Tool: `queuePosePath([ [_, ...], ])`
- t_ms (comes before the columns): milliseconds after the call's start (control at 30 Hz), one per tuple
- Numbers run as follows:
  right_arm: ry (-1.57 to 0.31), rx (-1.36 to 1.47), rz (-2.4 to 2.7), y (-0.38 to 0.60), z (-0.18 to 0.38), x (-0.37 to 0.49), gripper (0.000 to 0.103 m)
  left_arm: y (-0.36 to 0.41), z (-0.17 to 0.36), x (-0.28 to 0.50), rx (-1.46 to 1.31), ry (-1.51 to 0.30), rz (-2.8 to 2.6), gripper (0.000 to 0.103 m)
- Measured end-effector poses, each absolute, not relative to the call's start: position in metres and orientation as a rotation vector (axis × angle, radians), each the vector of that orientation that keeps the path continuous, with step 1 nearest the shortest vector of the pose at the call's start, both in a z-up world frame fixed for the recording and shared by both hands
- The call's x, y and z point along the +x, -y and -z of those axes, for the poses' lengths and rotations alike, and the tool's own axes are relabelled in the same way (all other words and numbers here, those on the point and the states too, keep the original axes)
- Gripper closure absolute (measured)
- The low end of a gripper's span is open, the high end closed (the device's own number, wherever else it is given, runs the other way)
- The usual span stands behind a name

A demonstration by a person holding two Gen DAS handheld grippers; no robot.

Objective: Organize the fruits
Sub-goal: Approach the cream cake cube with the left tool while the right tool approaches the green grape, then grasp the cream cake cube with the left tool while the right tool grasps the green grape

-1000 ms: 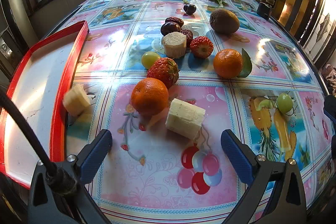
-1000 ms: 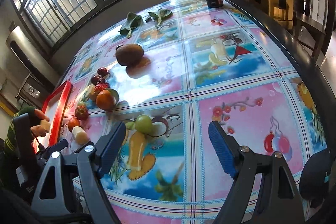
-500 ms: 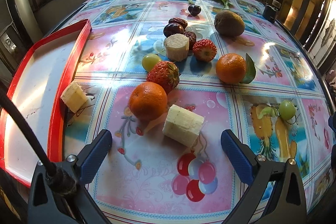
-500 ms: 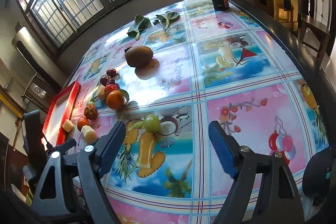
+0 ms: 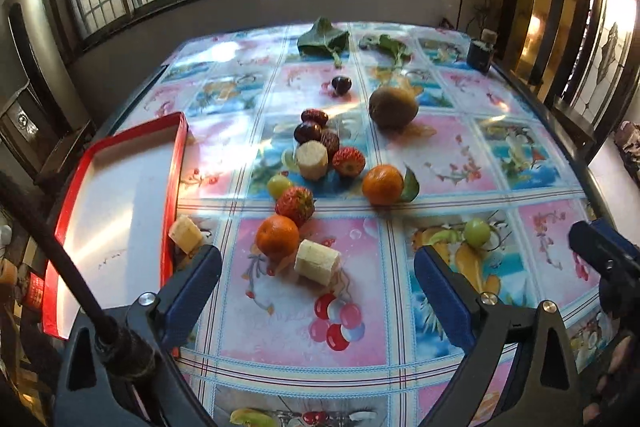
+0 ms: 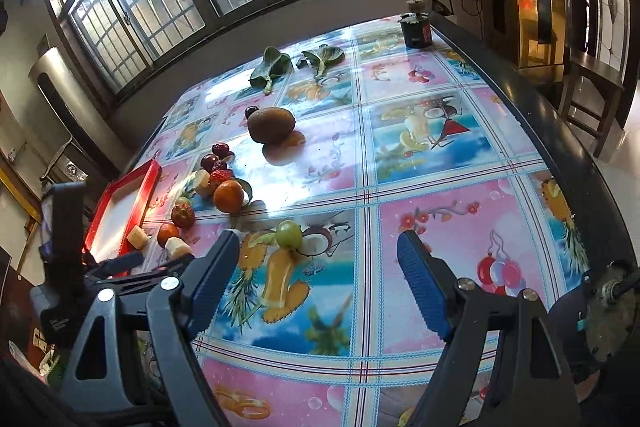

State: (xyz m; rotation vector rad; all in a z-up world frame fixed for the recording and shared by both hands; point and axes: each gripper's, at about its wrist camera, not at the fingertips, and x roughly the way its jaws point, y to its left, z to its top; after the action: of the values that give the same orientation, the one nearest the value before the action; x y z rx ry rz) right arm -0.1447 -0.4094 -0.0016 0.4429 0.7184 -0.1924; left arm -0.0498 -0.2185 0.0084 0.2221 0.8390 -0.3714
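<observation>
Fruit lies scattered on the table: two oranges (image 5: 277, 235) (image 5: 382, 184), two strawberries (image 5: 295, 205), banana pieces (image 5: 317, 261) (image 5: 312, 159), green grapes (image 5: 477, 231) (image 6: 289, 234), a kiwi (image 5: 393, 107) and dark dates (image 5: 308, 132). A banana chunk (image 5: 185, 234) rests against the rim of the red tray (image 5: 169, 187). My left gripper (image 5: 318, 287) is open and empty, just short of the near banana piece. My right gripper (image 6: 320, 275) is open and empty, with the green grape ahead of it.
Green leaves (image 5: 324, 39) (image 6: 322, 57) lie at the table's far end beside a dark jar (image 6: 416, 27). The table's dark edge (image 6: 560, 131) runs along the right. The patterned tablecloth (image 6: 420, 155) is bare on its right half. Windows stand behind.
Both grippers have pulled back and risen, so the fruit looks farther away. The banana chunk by the tray rim stays put. Both grippers stay open.
</observation>
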Motion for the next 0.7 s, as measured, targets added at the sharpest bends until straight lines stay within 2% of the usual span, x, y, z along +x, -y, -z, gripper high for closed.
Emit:
queuePosePath([
  [367, -0.729, 0.396, 0.166, 0.393, -0.005, -0.134, 0.022, 0.202, -0.034, -0.051, 0.176, -0.789, 0.347, 0.004],
  [700, -0.810, 0.337, 0.130, 0.378, 0.017, -0.112, 0.022, 0.182, -0.006, -0.042, 0.081, -0.853, 0.594, 0.004],
])
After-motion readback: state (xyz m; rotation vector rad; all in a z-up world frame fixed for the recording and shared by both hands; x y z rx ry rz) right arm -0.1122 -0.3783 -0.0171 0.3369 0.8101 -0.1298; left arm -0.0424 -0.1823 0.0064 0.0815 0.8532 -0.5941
